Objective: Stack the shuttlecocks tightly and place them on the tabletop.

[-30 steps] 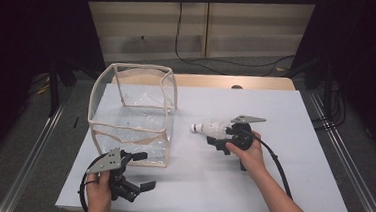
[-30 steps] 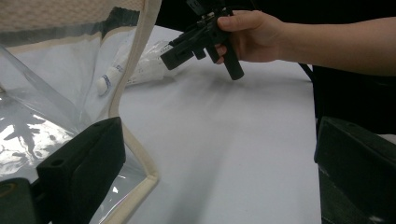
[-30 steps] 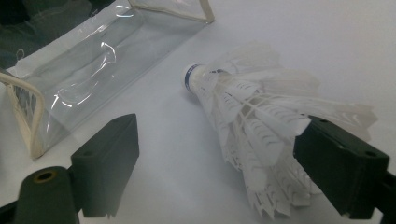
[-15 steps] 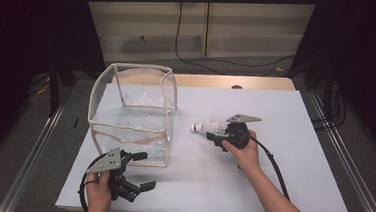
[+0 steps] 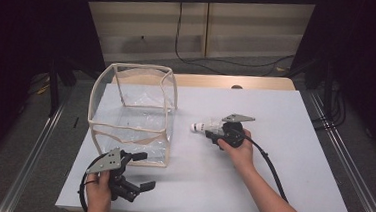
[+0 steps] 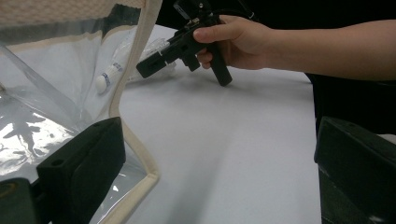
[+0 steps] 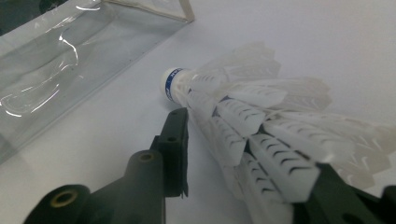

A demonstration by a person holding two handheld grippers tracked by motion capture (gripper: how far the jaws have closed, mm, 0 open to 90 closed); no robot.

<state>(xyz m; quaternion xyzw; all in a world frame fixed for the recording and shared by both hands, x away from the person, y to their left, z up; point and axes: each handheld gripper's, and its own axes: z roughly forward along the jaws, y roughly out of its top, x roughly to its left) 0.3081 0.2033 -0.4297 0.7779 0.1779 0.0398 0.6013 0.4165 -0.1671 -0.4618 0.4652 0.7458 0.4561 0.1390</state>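
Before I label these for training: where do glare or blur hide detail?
High view: even light, dark surround, shuttlecock small. Left gripper view: glare streaks on the clear bag; near jaws soft. Right gripper view: shuttlecock feathers blown out, jaws blurred, highlights on the bag.

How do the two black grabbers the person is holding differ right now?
The left gripper has its fingers spread wide with nothing between them; the right gripper has its fingers closed around a white shuttlecock. The left one sits near the table's front edge, by the front corner of the clear bag; the right one is mid-table, to the bag's right, pointing toward it. Both are black, hand-held, and trail a cable.
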